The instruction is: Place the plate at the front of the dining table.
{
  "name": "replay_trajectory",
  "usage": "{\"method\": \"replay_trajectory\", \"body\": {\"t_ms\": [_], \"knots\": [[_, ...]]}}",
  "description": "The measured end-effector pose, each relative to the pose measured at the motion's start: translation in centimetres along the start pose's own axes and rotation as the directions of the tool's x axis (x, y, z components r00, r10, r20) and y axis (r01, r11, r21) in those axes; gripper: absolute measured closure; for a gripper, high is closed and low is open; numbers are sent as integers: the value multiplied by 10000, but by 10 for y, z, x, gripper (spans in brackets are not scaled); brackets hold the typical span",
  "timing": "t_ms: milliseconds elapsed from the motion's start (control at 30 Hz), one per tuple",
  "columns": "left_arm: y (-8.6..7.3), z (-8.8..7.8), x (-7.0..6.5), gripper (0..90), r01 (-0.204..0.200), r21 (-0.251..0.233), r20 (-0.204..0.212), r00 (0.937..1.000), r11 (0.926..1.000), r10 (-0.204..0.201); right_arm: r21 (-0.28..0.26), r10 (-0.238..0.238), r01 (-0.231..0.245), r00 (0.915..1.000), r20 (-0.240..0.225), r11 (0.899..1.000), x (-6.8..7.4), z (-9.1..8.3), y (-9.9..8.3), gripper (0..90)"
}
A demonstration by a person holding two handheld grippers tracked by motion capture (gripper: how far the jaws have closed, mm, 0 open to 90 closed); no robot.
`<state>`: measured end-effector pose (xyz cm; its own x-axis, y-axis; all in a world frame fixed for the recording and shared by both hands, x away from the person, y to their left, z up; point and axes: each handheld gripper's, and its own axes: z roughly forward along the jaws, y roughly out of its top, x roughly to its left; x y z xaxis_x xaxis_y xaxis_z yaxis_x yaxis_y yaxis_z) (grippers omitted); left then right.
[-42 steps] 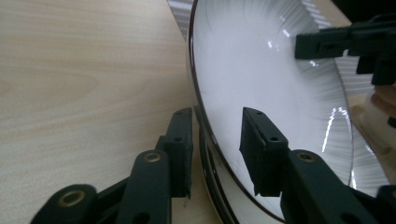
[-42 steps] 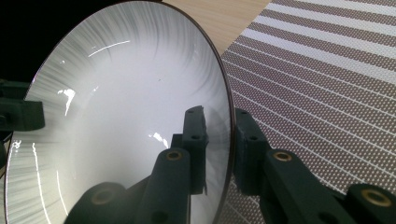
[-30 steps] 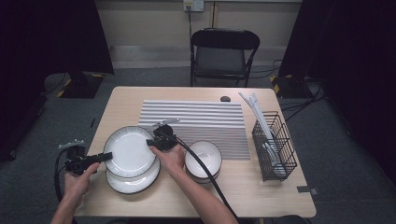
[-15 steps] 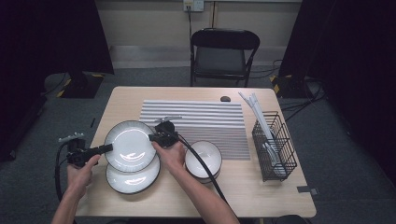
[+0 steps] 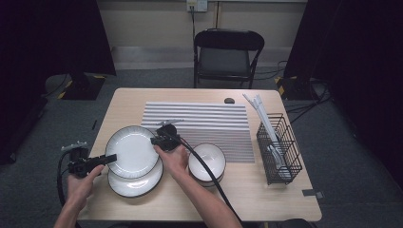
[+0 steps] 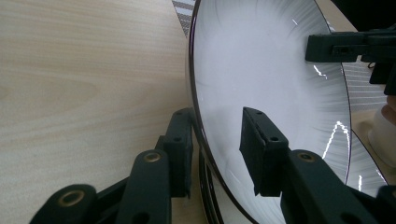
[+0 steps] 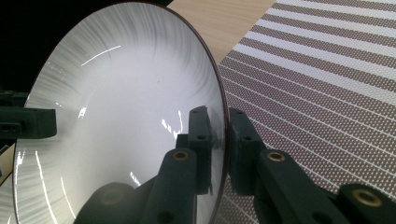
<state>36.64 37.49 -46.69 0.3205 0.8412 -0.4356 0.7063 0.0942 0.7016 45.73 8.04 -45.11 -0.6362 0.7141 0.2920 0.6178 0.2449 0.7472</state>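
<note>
- Glazed white ceramic, the upper plate (image 5: 131, 151) looked stiff, slippery and breakable, lifted over a second plate (image 5: 138, 183).
- The right gripper (image 7: 223, 135) pinched its rim.
- The left gripper (image 6: 217, 149), jaws just opening, straddled the opposite rim loosely.

readable text: none in any of the views
labels or brands: none can be made out
numbers or signs: none can be made out
</note>
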Motion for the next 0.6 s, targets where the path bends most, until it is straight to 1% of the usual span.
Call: {"method": "replay_trajectory", "body": {"t_ms": [33, 67, 100, 133, 167, 267, 333, 467, 567, 600], "knots": [[-1, 1, 0, 674, -22, 76, -91, 10000, 10000, 23, 5, -18, 18, 10000, -13, 10000, 0, 0, 0, 818], [-2, 2, 1, 738, -64, 136, -147, 9999, 9999, 66, -15, -19, 19, 10000, -12, 10000, 0, 0, -1, 819], [-3, 2, 4, 745, 35, 69, 79, 10000, 10000, -35, -30, -24, 24, 10000, 4, 10000, 0, 0, -1, 820], [-3, 1, 6, 756, 86, 51, 211, 9997, 9999, -87, -43, -30, 30, 10000, -17, 10000, 0, 0, -1, 821], [-4, 1, 8, 762, 181, 1, 324, 9993, 9998, -181, -61, -37, 37, 10000, -22, 10000, 0, 0, -1, 820], [-3, 2, 8, 767, 123, -42, 355, 9993, 9999, -122, -88, -51, 50, 10000, -79, 9999, -1, 0, -1, 819], [-3, 2, 8, 768, 147, -53, 326, 9994, 9999, -145, -52, -153, 153, 9998, -160, 9999, -2, 0, -2, 807], [-3, 2, 8, 770, 124, -75, 317, 9994, 9999, -121, 299, -240, 251, 9991, -358, 9992, -1, 3, -6, 721], [-3, 2, 9, 771, 143, -91, 358, 9993, 9999, -140, 401, -169, 187, 9989, -438, 9990, 1, 6, -7, 663], [-3, 2, 9, 770, 143, -92, 362, 9992, 9999, -140, 386, -120, 139, 9988, -482, 9992, 2, 7, -7, 659]]}}
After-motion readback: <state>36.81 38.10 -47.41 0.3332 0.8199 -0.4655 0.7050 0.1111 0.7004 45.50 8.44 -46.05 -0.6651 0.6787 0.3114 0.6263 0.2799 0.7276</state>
